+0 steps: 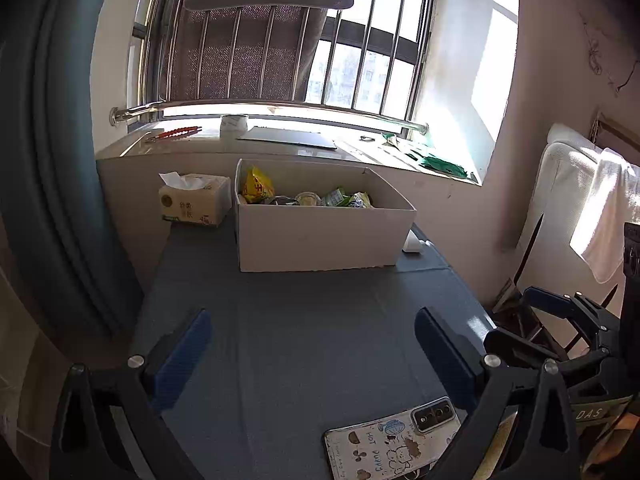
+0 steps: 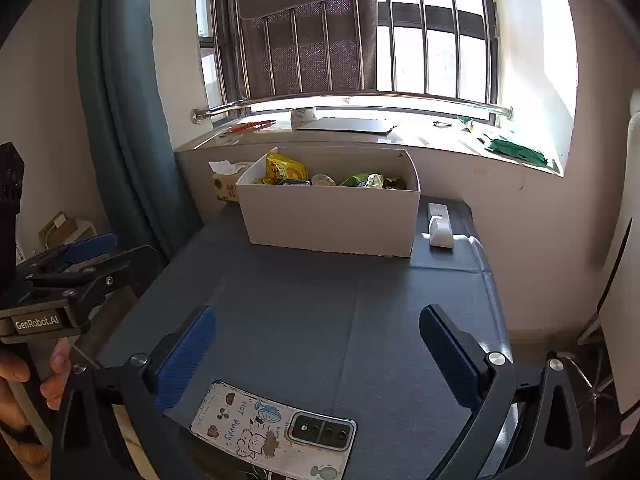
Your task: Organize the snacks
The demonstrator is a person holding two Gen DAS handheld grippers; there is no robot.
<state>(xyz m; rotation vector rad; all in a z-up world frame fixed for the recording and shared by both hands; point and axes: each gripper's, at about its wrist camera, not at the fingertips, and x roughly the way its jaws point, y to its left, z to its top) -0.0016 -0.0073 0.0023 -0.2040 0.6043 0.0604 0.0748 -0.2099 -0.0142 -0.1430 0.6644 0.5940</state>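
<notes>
A white cardboard box (image 1: 320, 240) stands at the far end of the grey table (image 1: 300, 340); it also shows in the right wrist view (image 2: 332, 220). Inside lie several snacks: a yellow packet (image 1: 256, 186) (image 2: 284, 168), a small clear cup (image 1: 308, 199) (image 2: 323, 180) and green packets (image 1: 348, 199) (image 2: 360, 180). My left gripper (image 1: 314, 344) is open and empty over the near table. My right gripper (image 2: 318, 344) is open and empty too, level with it. The left gripper also shows at the left edge of the right wrist view (image 2: 80, 256).
A phone in a cartoon case (image 2: 272, 428) (image 1: 392, 440) lies at the table's near edge. A tissue box (image 1: 194, 200) stands left of the box, a white device (image 2: 440, 224) right of it. A windowsill with clutter runs behind; a white chair (image 1: 568, 208) stands right.
</notes>
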